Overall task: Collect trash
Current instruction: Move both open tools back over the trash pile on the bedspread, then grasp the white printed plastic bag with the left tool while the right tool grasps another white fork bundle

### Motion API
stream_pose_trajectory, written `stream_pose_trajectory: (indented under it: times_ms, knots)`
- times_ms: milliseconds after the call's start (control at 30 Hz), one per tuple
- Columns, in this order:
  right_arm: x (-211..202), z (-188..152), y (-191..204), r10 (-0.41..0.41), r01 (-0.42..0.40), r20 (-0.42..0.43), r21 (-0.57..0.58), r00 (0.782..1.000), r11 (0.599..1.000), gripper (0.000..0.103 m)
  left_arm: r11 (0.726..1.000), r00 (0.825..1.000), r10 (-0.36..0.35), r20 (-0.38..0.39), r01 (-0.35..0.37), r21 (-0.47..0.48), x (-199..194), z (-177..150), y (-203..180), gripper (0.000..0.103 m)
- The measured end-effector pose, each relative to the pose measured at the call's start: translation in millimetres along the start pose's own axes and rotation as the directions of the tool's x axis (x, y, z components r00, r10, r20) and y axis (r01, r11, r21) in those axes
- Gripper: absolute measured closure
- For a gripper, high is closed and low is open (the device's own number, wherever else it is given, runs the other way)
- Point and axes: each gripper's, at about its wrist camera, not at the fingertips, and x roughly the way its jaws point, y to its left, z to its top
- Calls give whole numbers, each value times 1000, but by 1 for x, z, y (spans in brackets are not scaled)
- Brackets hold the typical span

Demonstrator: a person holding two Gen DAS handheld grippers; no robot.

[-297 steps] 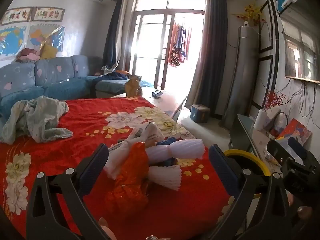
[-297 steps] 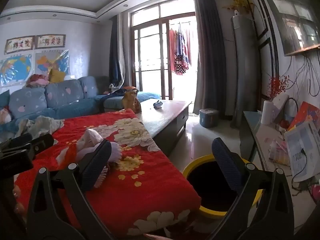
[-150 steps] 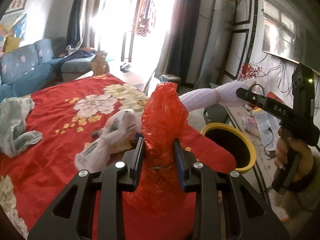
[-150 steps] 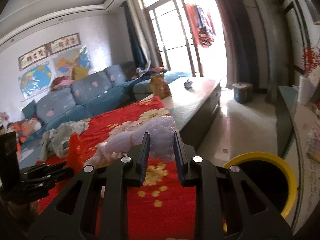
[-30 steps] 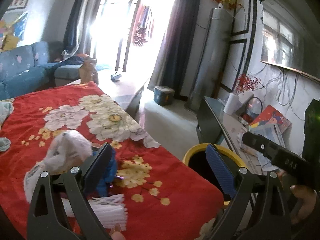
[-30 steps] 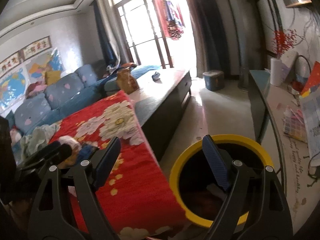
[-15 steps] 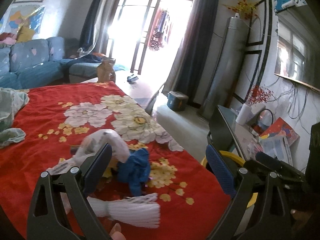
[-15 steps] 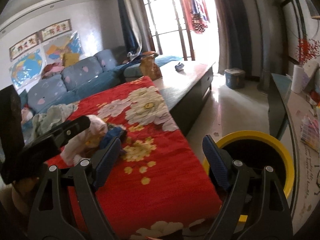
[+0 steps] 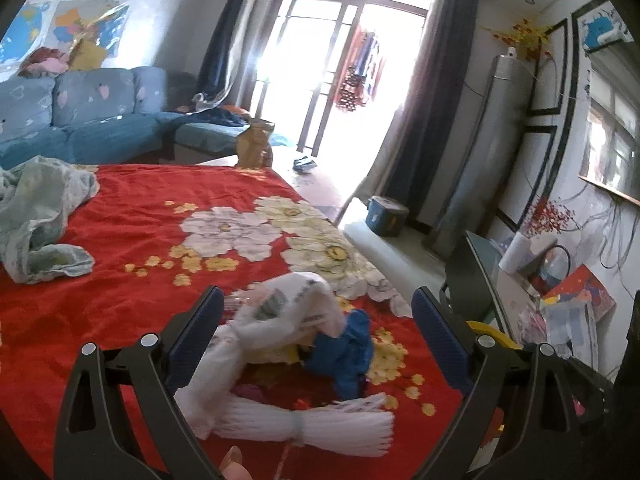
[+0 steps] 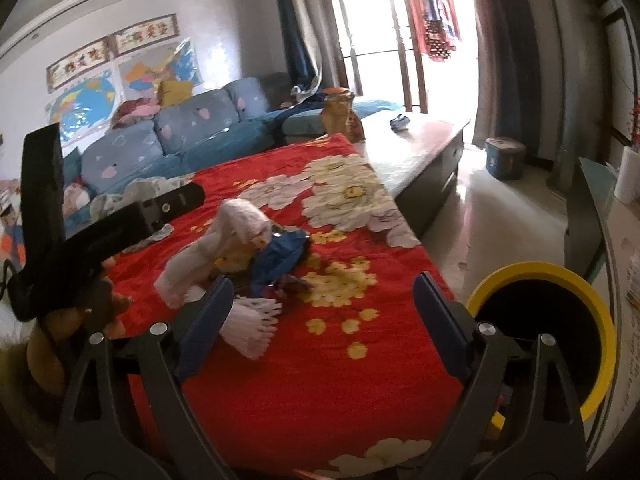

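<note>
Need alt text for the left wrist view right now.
The left tool is open over a trash pile on a red floral cloth: a white plastic bag, a blue wrapper and white foam netting. The yellow bin peeks out at right.

Crinkly plastic bag [image 9: 288, 316], red cloth cover [image 9: 140, 216]
</note>
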Motion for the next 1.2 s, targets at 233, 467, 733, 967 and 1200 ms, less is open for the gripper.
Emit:
stream_pose_trajectory:
  times_ms: [233,467,733,967,1200]
  knots:
    - [12,-1,15,41,-43,-40,-34,998,998,20,998,998,55,2,-55,-29,-6,6,27,9]
    - [32,-9,26,81,-85,-107,-34,991,996,19,990,994,105,-44,-108,-88,-5,2,63,9]
    - [55,-17,36,106,-111,-170,-20,980,994,20,983,988,89,-123,-107,-146,9,-19,94,9]
    - [71,-25,37,122,-125,-220,2,968,992,24,986,987,46,-156,-70,-154,20,-30,98,9]
    - [81,-30,40,156,-159,-255,10,954,987,38,990,981,22,-193,-49,-134,29,-38,91,12]
